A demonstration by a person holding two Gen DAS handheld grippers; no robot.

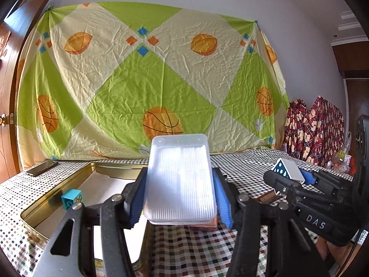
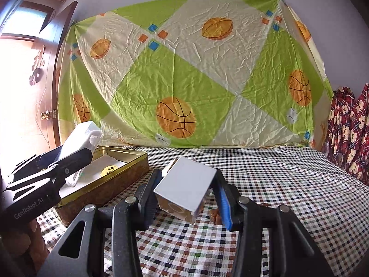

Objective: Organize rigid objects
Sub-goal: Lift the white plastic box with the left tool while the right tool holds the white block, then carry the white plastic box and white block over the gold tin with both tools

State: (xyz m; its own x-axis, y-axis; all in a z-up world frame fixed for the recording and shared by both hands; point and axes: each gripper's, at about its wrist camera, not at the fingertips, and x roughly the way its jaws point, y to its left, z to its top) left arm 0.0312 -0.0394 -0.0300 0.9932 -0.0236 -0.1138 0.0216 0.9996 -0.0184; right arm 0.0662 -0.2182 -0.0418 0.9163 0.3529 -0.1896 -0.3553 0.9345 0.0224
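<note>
My left gripper (image 1: 181,198) is shut on a flat, clear ribbed plastic case (image 1: 180,180), tilted up above the checkered cloth; the same case (image 2: 80,138) shows at the left of the right wrist view, over the tin's near end. My right gripper (image 2: 188,198) is shut on a grey-white cube (image 2: 184,187) with a tan patterned side, held tilted above the cloth. From the left wrist view that cube (image 1: 288,169) shows blue patterned faces. An open gold metal tin (image 1: 57,198) lies to the left, with a small teal cube (image 1: 72,198) inside.
A phone (image 1: 41,168) lies at the cloth's far left corner. A yellow round piece (image 2: 110,169) rests in the tin (image 2: 129,154). Small brown pieces (image 2: 215,215) lie on the cloth under the right gripper. A patterned sheet hangs behind; red plaid fabric (image 1: 316,129) stands at right.
</note>
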